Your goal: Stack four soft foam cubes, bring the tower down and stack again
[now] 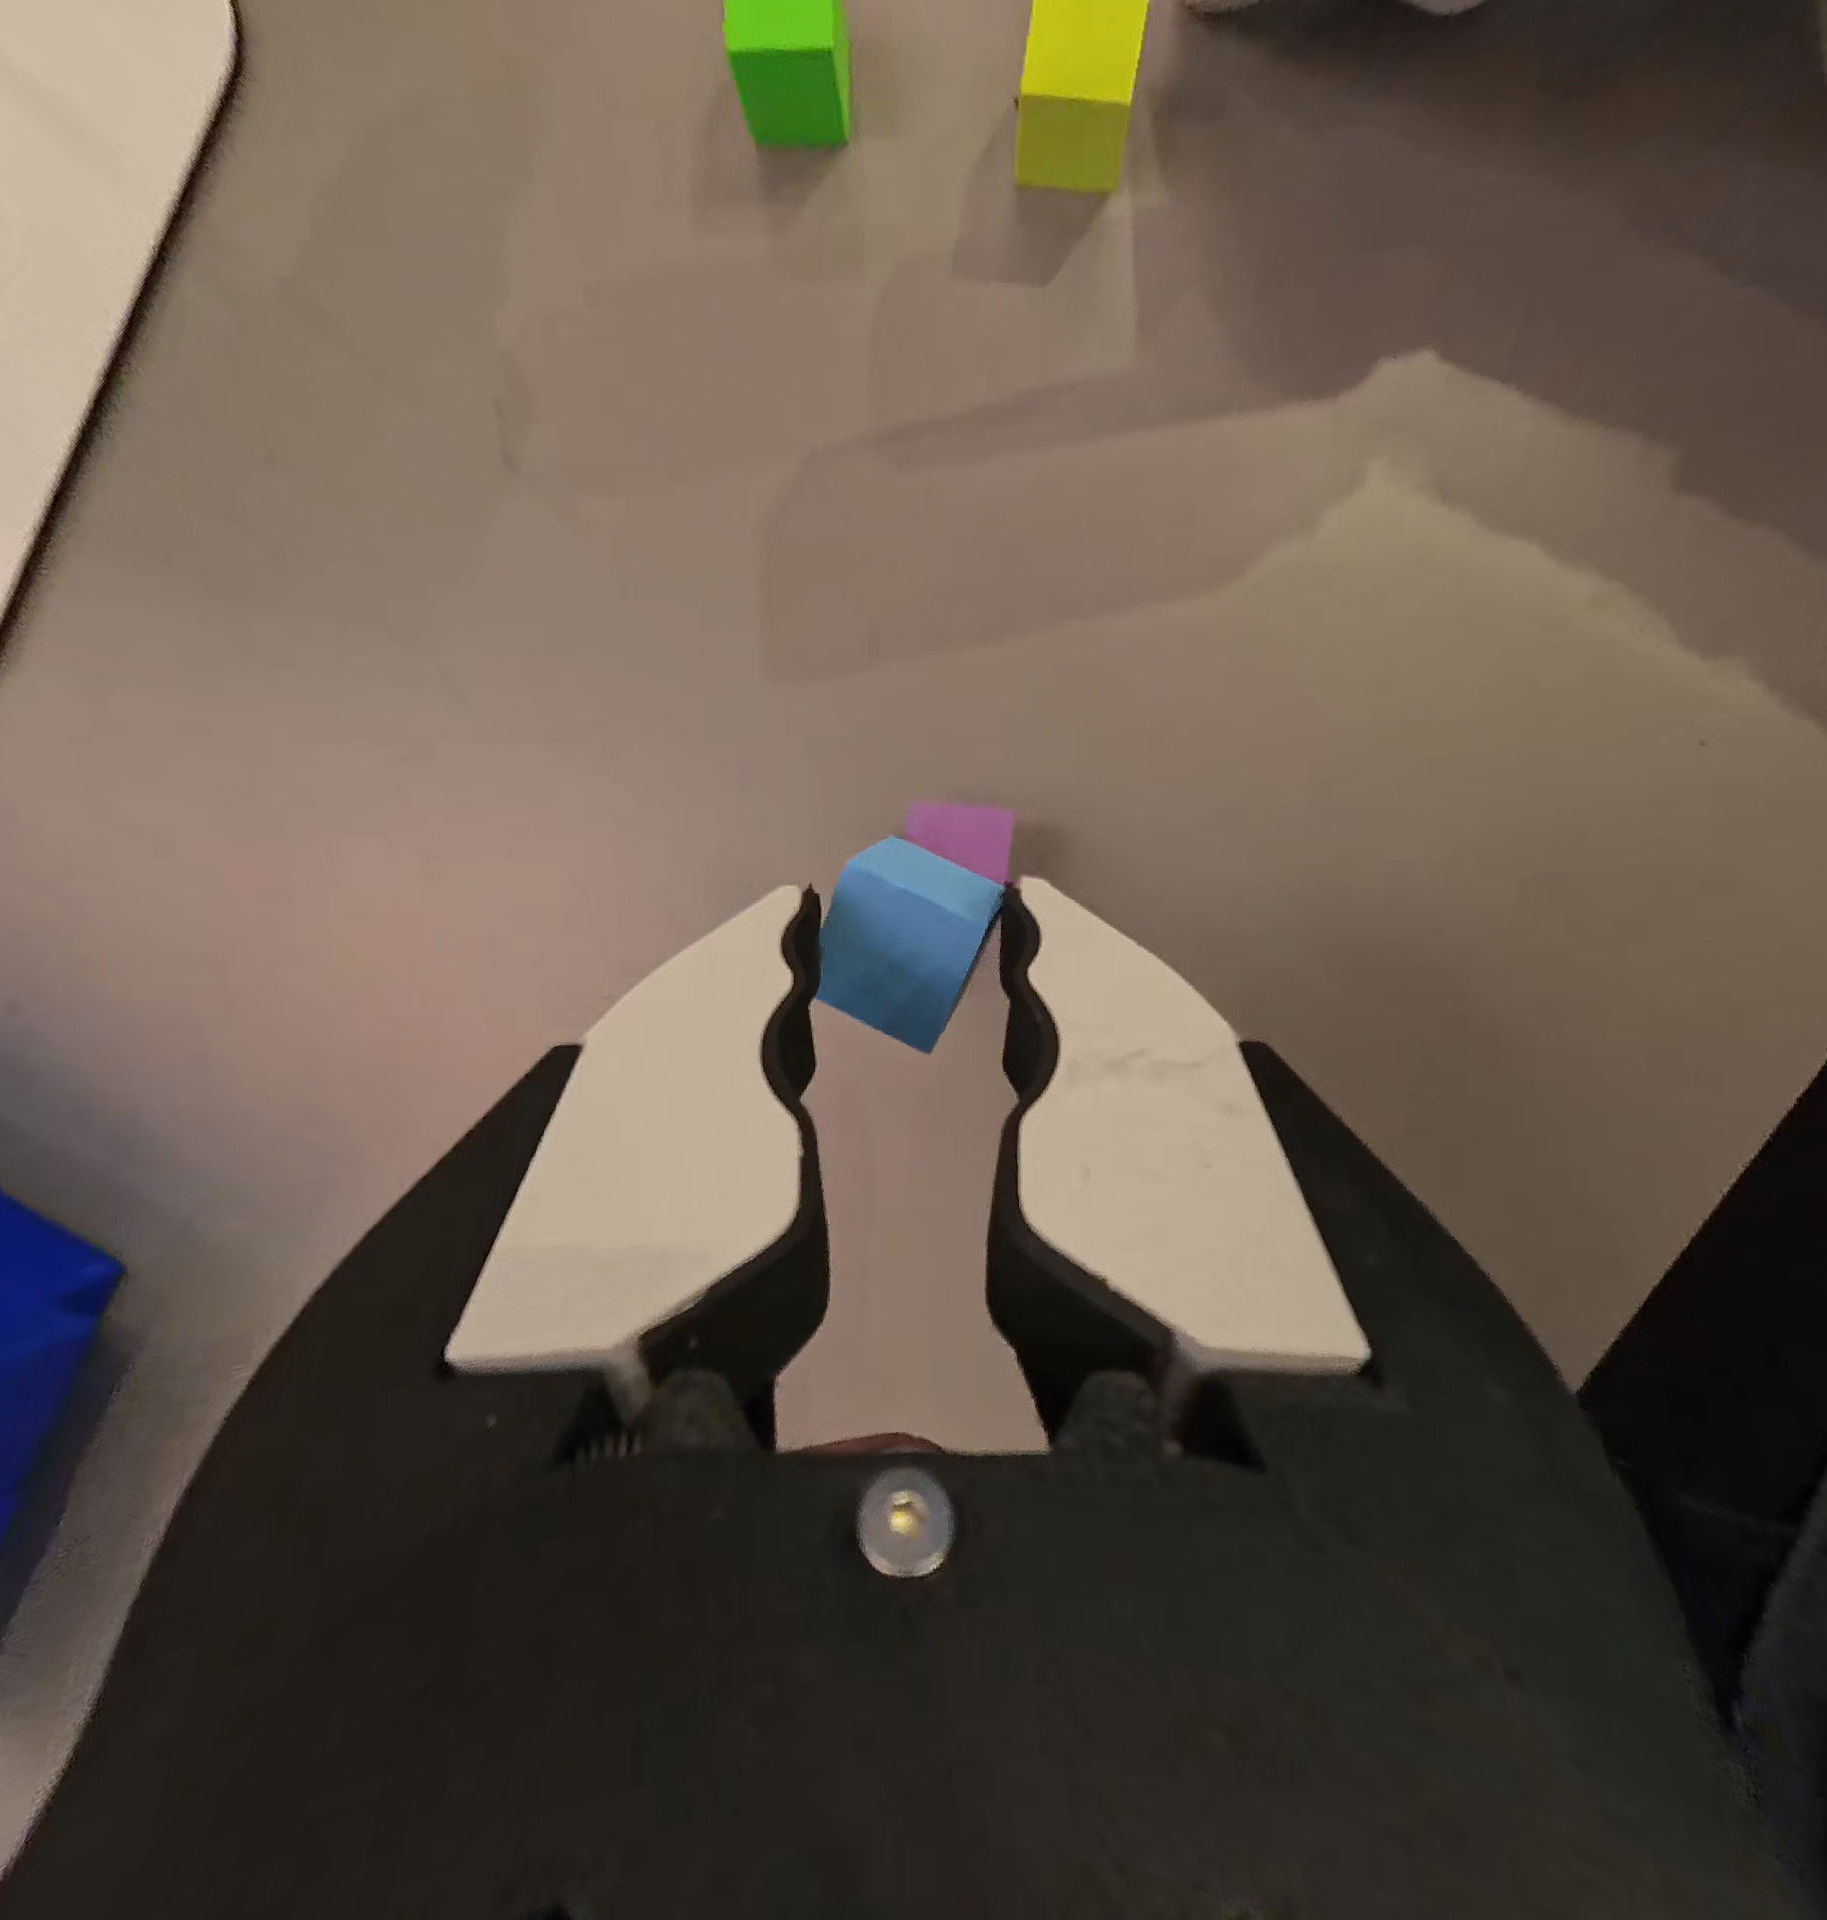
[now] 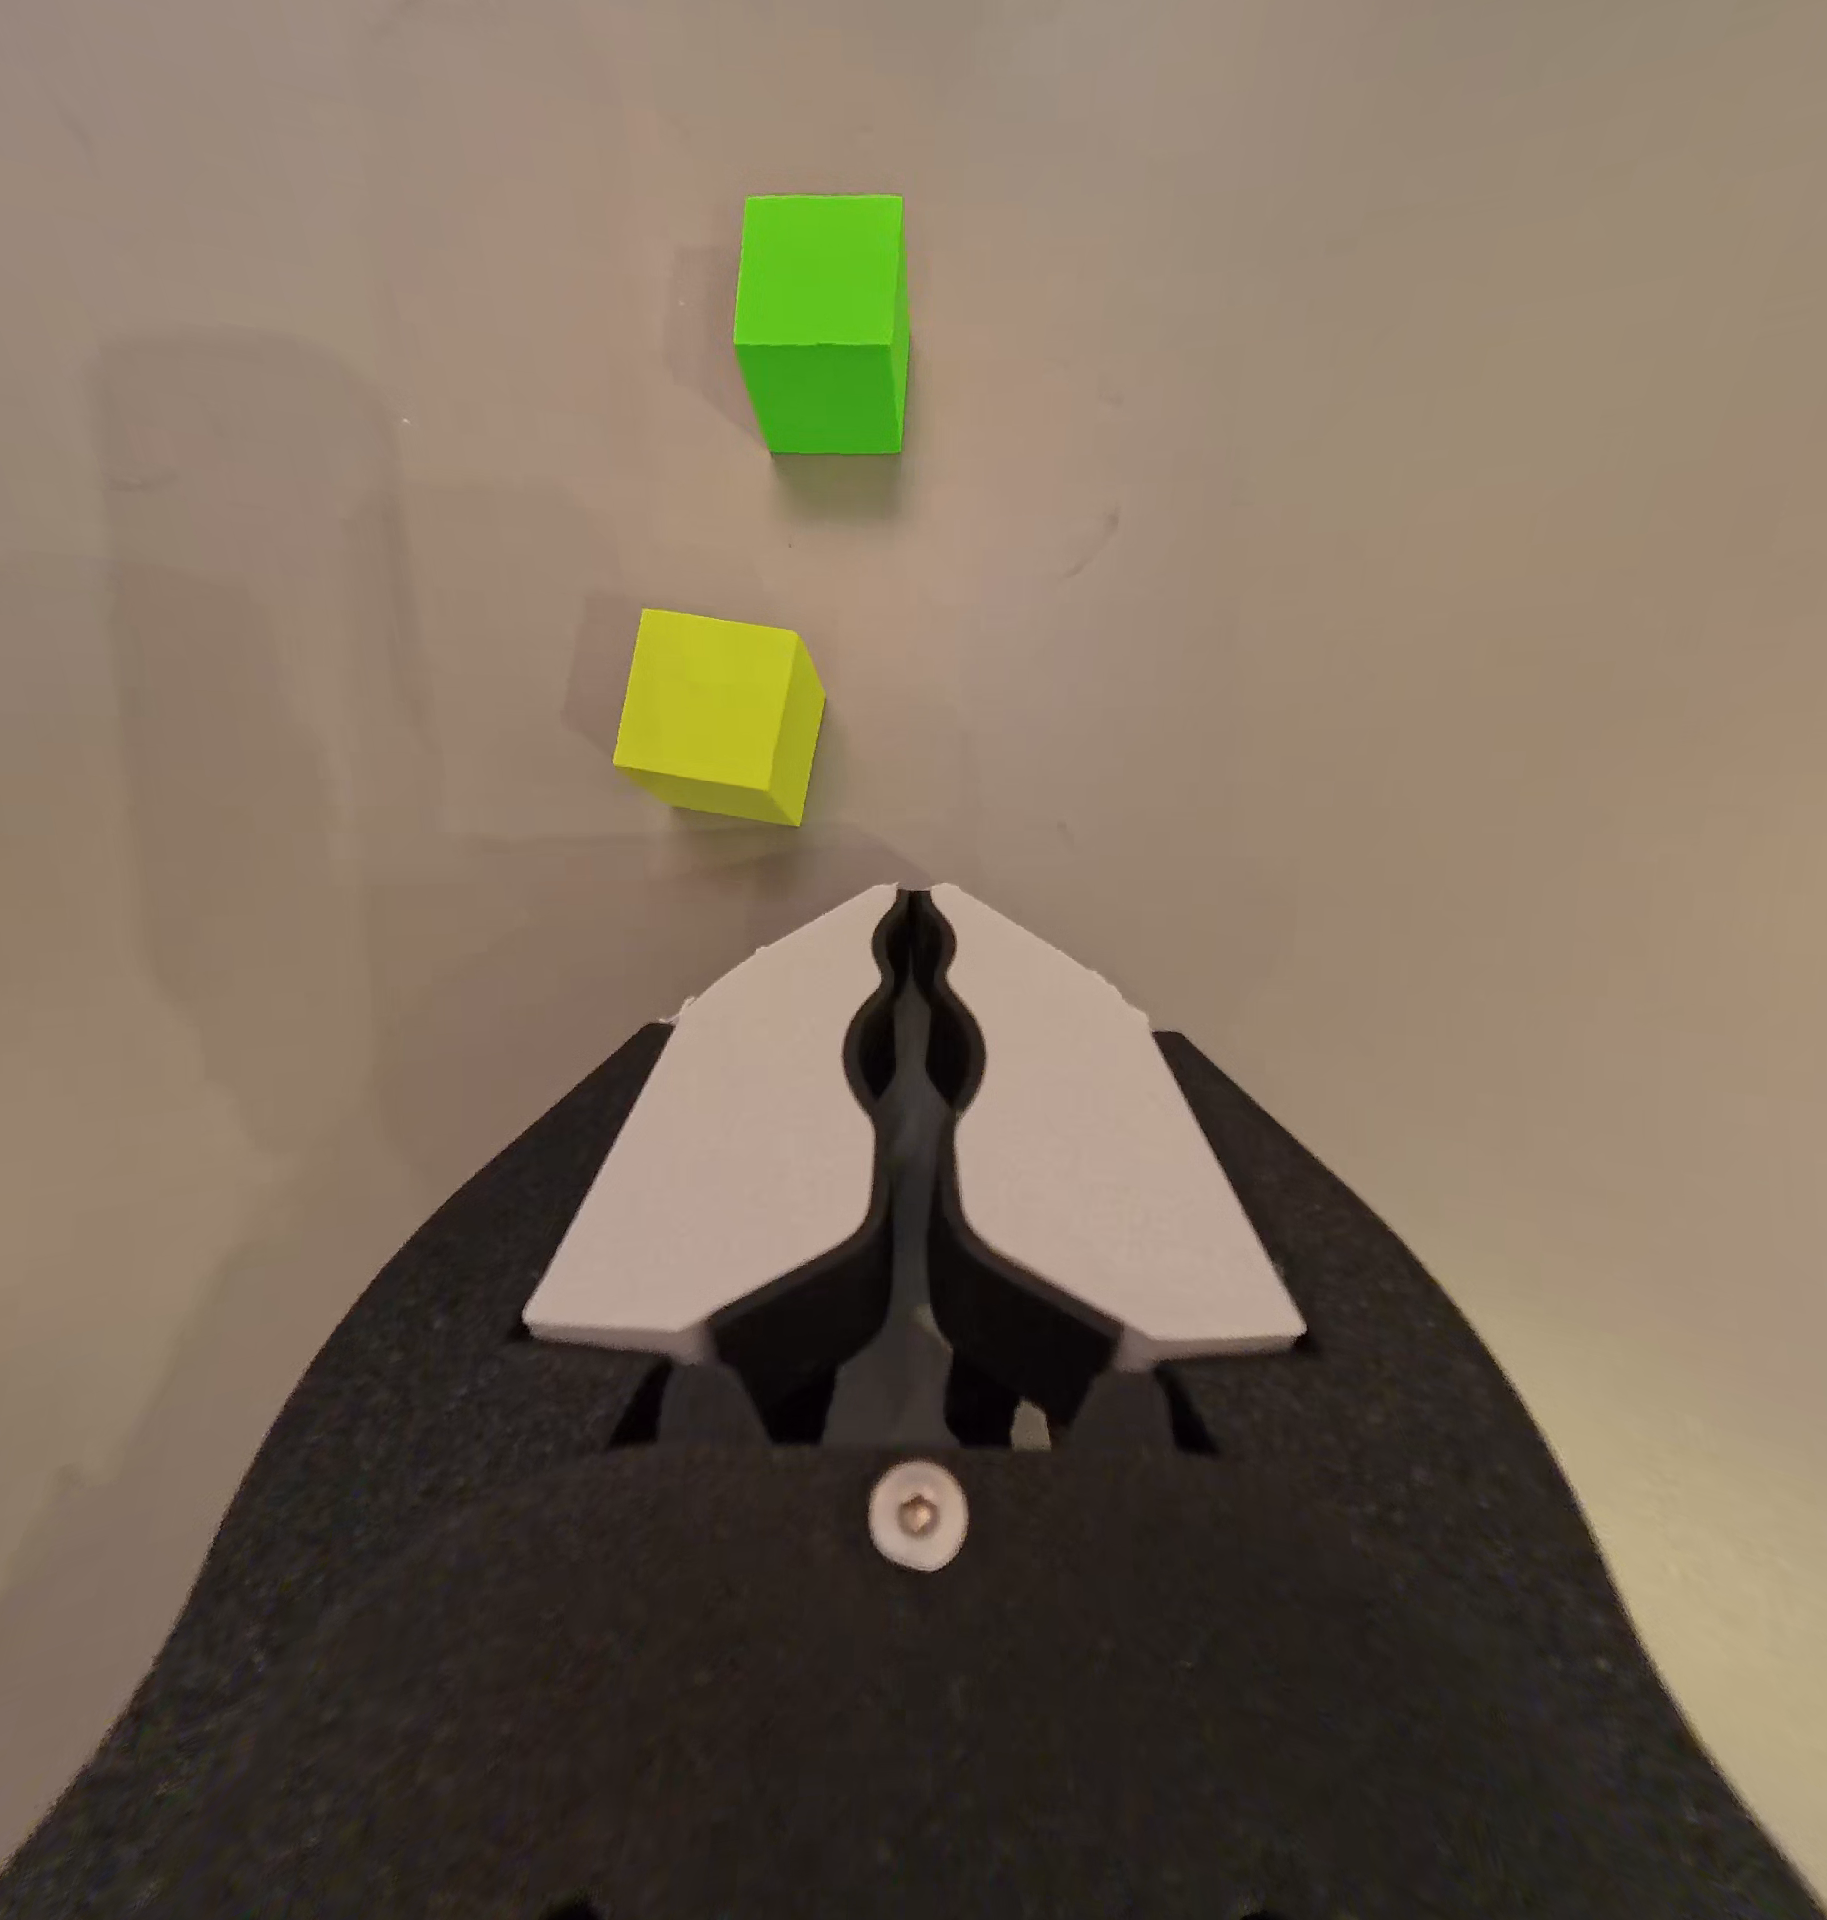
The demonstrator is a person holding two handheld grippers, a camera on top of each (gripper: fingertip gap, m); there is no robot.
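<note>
In the left wrist view my left gripper [image 1: 909, 902] is shut on a light blue foam cube [image 1: 904, 940]. The cube sits tilted between the pads at the fingertips. Just beyond and partly hidden behind it, a purple cube [image 1: 966, 840] rests on the grey table [image 1: 473, 623]. A green cube [image 1: 789, 73] and a yellow cube [image 1: 1080, 94] stand apart at the far edge. In the right wrist view my right gripper [image 2: 914, 894] is shut with nothing between its pads. It hovers just short of the yellow cube [image 2: 717, 717], with the green cube [image 2: 824, 322] farther on.
A white board [image 1: 47, 260] lies at the far left of the table. A dark blue object [image 1: 5, 1455] is at the near left. A black object [image 1: 1771, 1351] stands at the near right. About 25 cm separates my left fingertips from my right. The right gripper is farther from the dark blue object [image 1: 5, 1455], some 50 cm, than the left, some 30 cm.
</note>
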